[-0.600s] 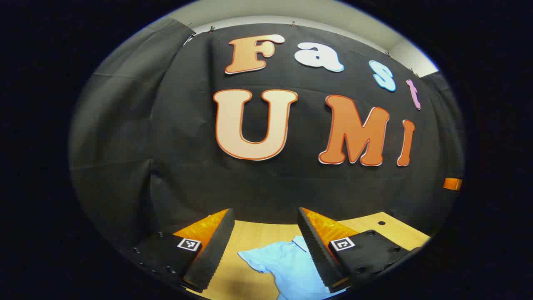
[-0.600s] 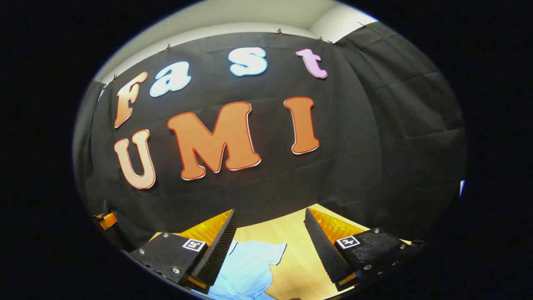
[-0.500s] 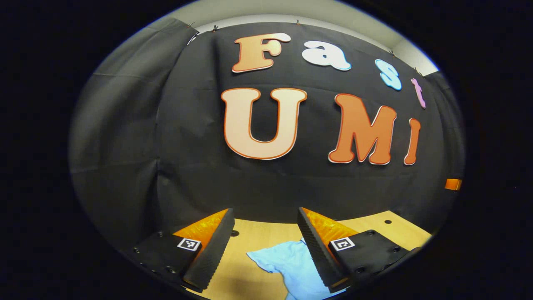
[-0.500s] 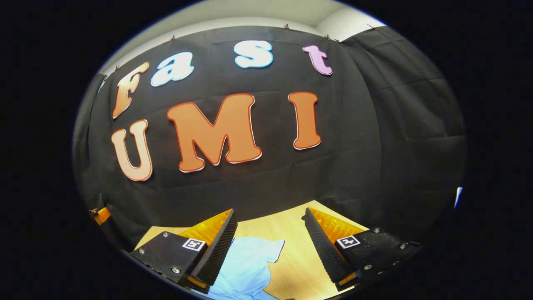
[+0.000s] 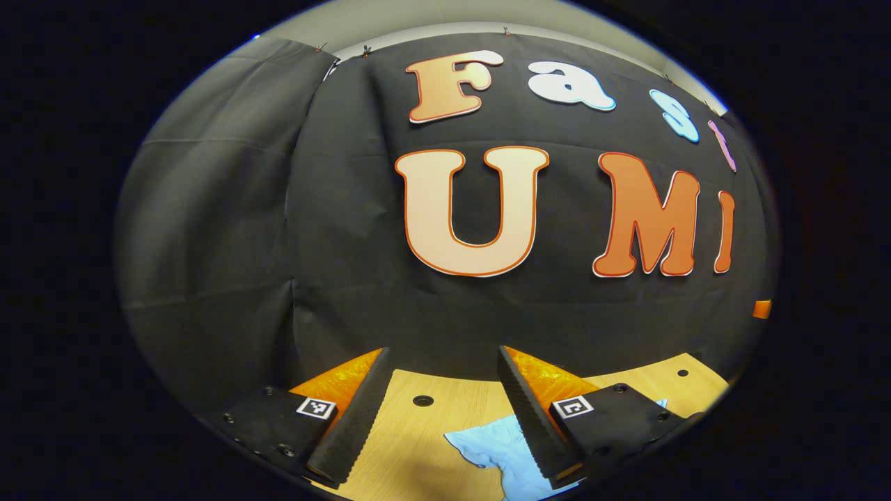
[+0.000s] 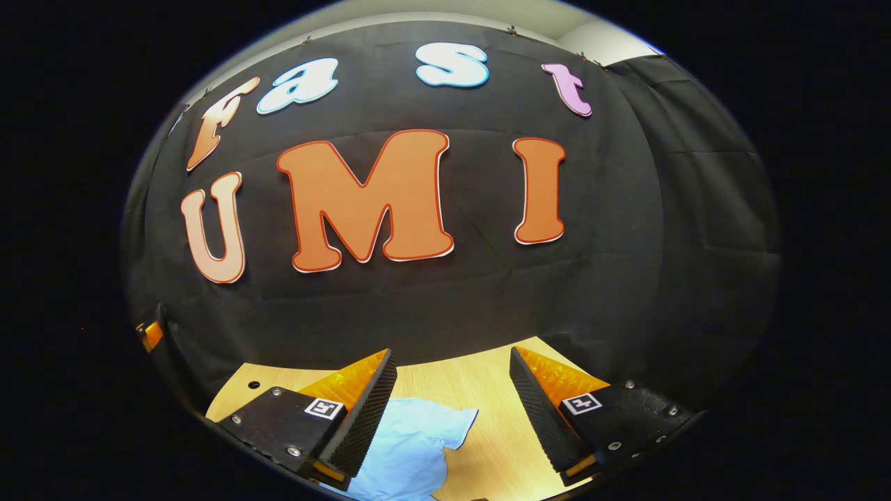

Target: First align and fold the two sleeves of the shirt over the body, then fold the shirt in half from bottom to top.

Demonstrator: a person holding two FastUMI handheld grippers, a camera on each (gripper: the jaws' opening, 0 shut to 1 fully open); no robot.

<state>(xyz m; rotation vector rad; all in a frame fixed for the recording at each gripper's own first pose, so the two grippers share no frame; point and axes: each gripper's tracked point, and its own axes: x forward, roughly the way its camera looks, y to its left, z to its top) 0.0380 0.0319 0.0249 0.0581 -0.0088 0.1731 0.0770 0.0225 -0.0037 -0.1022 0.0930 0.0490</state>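
A light blue shirt lies on the wooden table, low in the left gripper view, partly behind my left gripper's right-hand finger. My left gripper hangs above the table, open, nothing between its fingers. In the right gripper view the same shirt spreads flat with one short sleeve pointing right; its left part hides behind a finger. My right gripper is open above the table, empty. At the left edge of that view a bit of the other gripper shows.
The black cloth wall rises close behind the table's far edge. The tabletop has small round holes near the back. Bare wood lies to the right of the sleeve.
Both views have swung: in the left gripper view the shirt slid right and lower, baring more table with a hole. In the right gripper view the wall letters shifted right. Both grippers stay open.
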